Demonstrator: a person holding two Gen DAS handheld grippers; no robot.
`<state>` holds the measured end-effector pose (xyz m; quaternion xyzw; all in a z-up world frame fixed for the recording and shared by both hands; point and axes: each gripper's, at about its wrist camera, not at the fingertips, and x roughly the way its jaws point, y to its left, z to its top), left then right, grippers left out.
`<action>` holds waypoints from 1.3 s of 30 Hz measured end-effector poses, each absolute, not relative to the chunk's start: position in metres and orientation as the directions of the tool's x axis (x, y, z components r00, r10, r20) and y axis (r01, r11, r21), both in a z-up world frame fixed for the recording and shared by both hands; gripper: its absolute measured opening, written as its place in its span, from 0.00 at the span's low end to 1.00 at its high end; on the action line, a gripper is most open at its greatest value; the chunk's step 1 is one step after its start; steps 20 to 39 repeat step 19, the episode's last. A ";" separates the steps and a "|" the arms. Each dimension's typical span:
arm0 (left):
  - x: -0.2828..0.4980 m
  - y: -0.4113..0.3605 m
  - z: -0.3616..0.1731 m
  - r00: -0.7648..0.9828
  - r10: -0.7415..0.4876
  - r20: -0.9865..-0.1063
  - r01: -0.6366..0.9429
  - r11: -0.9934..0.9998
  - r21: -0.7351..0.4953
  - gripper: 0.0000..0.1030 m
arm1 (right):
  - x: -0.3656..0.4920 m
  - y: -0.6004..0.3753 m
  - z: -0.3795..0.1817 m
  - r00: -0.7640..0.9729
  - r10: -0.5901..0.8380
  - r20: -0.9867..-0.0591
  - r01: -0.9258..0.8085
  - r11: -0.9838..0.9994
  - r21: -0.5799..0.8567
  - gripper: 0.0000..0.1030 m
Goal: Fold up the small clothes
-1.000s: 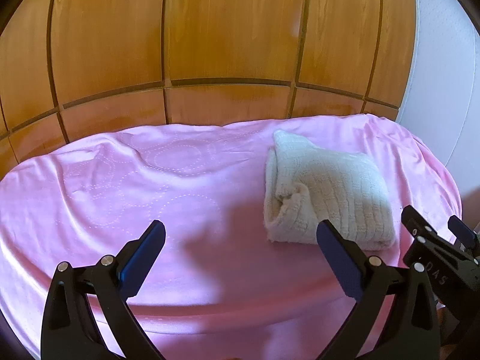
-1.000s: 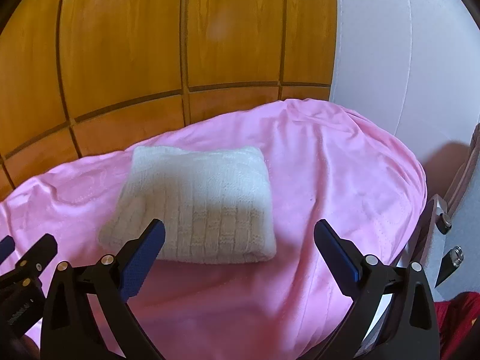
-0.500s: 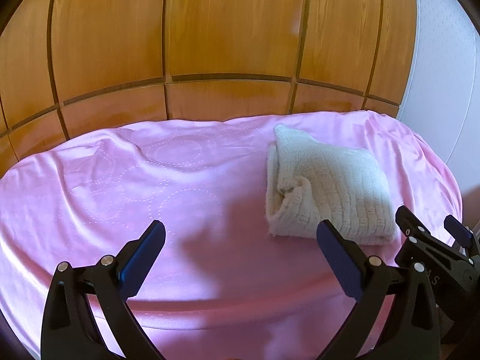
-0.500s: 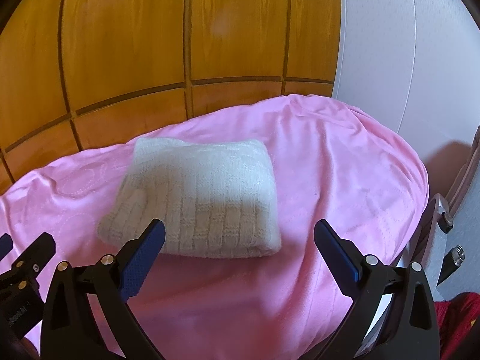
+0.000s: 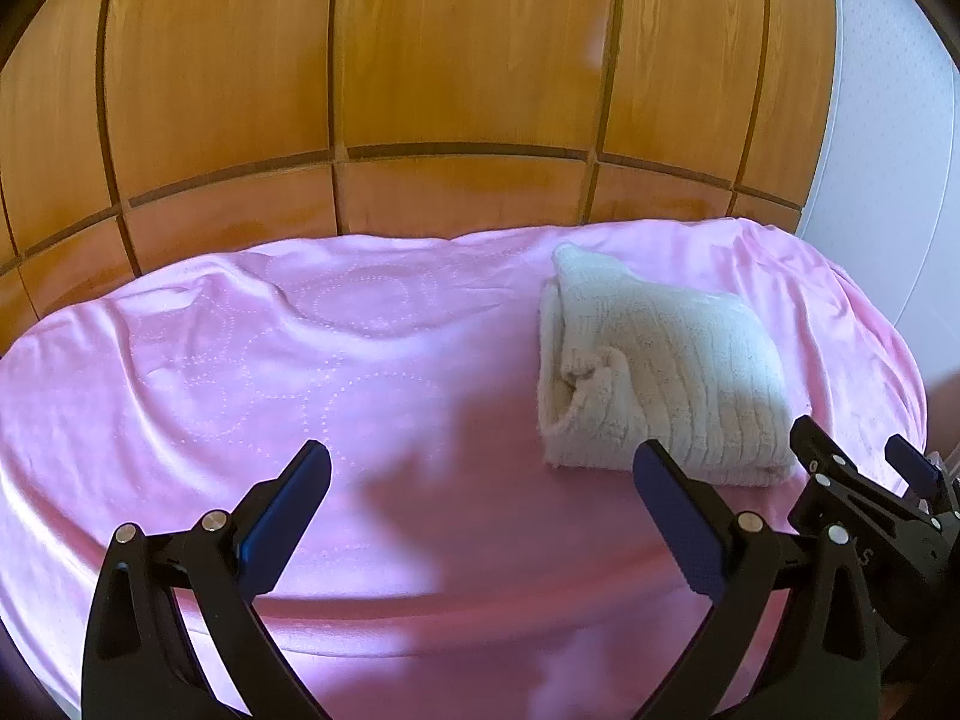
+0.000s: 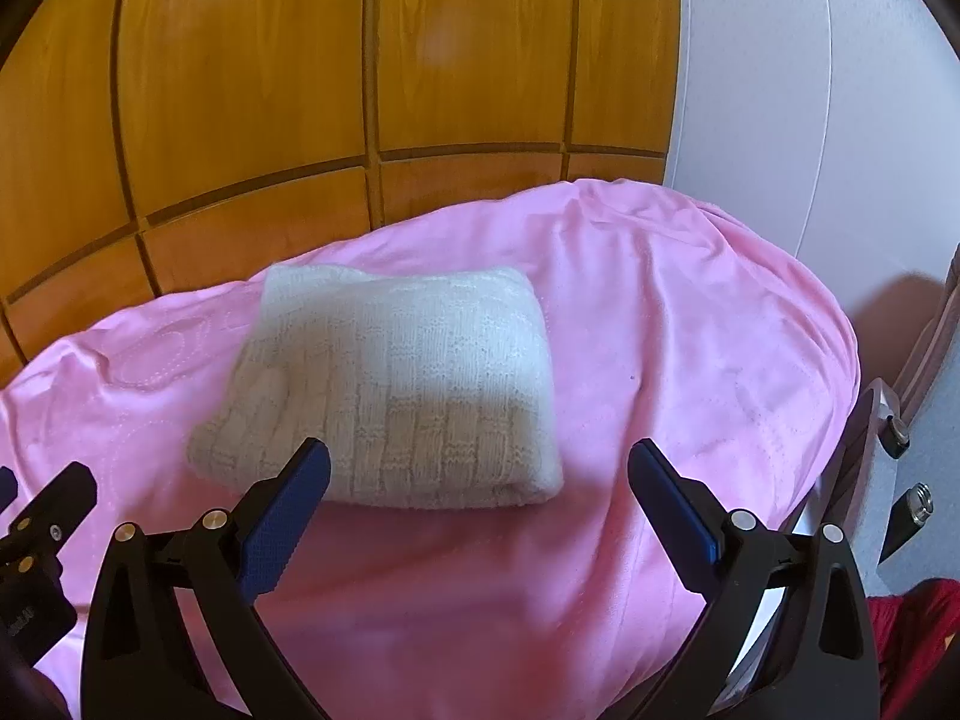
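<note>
The left wrist camera sits low behind the left gripper (image 5: 480,486), looking forward over the pink blanket (image 5: 300,360) toward the wooden panels (image 5: 450,60). The right wrist camera looks the same way from behind the right gripper (image 6: 479,483), placed further right and nearer the folded sweater (image 6: 396,378). Both views share the sweater (image 5: 672,372), the blanket, the panels and the white wall (image 6: 810,90); each also catches the other gripper at its edge.

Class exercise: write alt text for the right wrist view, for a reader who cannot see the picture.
A folded cream knitted garment lies on a pink blanket, just beyond the open right gripper, whose blue-padded fingers hold nothing. Wooden panelling rises behind the blanket, and part of the left gripper shows at the lower left edge.
</note>
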<state>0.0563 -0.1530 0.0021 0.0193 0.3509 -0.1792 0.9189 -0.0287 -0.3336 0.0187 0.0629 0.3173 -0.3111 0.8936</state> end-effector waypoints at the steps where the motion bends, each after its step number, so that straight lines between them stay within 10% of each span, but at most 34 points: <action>1: 0.057 -0.153 0.002 0.688 -0.316 -0.653 0.341 0.935 -0.093 0.98 | -0.029 -0.334 0.018 0.605 -0.516 -0.606 0.596 0.798 -0.086 0.96; 39: 0.064 -0.151 -0.013 0.665 -0.284 -0.691 0.300 0.949 -0.101 0.98 | -0.024 -0.335 0.010 0.587 -0.518 -0.622 0.606 0.791 -0.086 0.96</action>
